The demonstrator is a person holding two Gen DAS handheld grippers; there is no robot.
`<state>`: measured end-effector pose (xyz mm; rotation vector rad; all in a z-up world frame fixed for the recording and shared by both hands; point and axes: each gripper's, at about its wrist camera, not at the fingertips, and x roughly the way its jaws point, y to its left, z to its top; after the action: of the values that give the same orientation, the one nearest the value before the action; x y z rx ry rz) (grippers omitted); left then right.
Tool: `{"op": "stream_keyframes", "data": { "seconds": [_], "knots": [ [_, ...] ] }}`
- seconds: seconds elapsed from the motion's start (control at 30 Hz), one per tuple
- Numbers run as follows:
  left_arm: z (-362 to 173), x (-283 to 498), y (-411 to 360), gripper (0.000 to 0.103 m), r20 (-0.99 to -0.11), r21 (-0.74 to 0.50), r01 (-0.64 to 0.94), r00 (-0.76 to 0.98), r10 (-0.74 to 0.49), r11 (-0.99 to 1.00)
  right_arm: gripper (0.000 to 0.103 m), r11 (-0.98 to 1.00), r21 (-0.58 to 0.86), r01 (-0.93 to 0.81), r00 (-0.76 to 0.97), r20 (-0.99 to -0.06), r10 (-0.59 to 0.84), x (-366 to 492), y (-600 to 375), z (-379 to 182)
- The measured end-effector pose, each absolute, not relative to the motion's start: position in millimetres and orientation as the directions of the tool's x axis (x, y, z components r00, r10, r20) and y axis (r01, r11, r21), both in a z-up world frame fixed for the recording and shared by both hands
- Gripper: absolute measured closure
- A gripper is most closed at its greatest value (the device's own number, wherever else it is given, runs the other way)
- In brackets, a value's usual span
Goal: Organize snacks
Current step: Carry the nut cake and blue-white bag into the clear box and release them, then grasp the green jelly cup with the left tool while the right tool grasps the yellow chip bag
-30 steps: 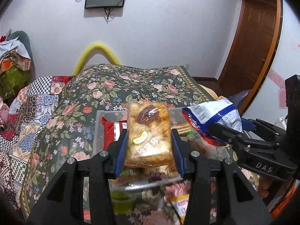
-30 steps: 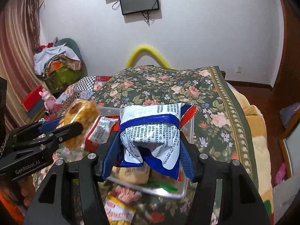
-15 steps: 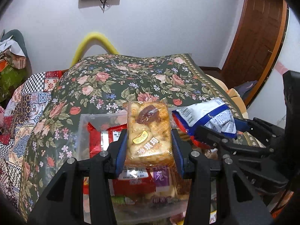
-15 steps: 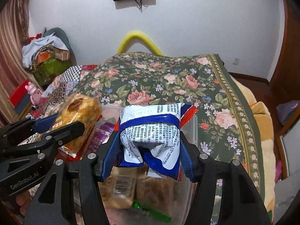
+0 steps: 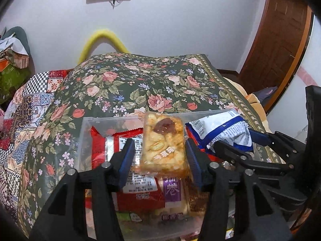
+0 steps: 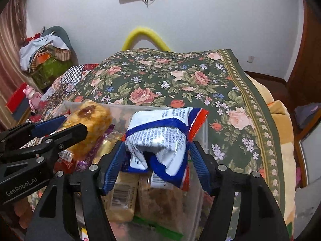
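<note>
L gripper [image 5: 159,157]: jaws parted, slack round rice-cracker pack [image 5: 163,145], frame centre, above clear bin [image 5: 86,132]. R gripper [image 6: 156,161]: jaws spread, blue-white packet [image 6: 160,138] loose btwn. Advice: drop both low inside bin walls, clear of rim.

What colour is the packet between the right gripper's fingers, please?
White with blue bands and red edges; clearest in the right wrist view.

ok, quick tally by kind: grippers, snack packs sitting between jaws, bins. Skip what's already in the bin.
Grippers: 2, left gripper and right gripper
Packs between jaws: 2, pastry pack and blue-and-white bag
Bins: 1, clear bin
Total: 5
</note>
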<state>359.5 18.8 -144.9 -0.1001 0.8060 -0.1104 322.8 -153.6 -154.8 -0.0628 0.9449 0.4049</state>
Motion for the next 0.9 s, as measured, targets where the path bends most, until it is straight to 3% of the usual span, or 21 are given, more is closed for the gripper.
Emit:
{"op": "stream_keyframes", "data": {
  "seconds": [0.17, 0.47, 0.9],
  "knots": [
    [-122.8, 335.4, 27.0, 0.046, -0.676, -0.117, 0.064, 0.726, -0.127, 0.991, 0.029, 0.923, 0.138, -0.358, 0.534, -0.781, 0.324, 309.5, -162.7, -139.2],
    [-95.4, 286.2, 52.0, 0.036, -0.640, -0.077, 0.050, 0.763, -0.088, 0.996, 0.026, 0.915, 0.128, -0.382, 0.565, -0.751, 0.341, 271.7, -170.0, -114.6],
    [-144.7, 235.3, 72.7, 0.031, -0.741, -0.071, 0.038, 0.667, -0.078, 0.997, 0.019, 0.907, 0.133, -0.399, 0.497, -0.800, 0.336, 216.4, -161.4, -143.5]
  ]
}}
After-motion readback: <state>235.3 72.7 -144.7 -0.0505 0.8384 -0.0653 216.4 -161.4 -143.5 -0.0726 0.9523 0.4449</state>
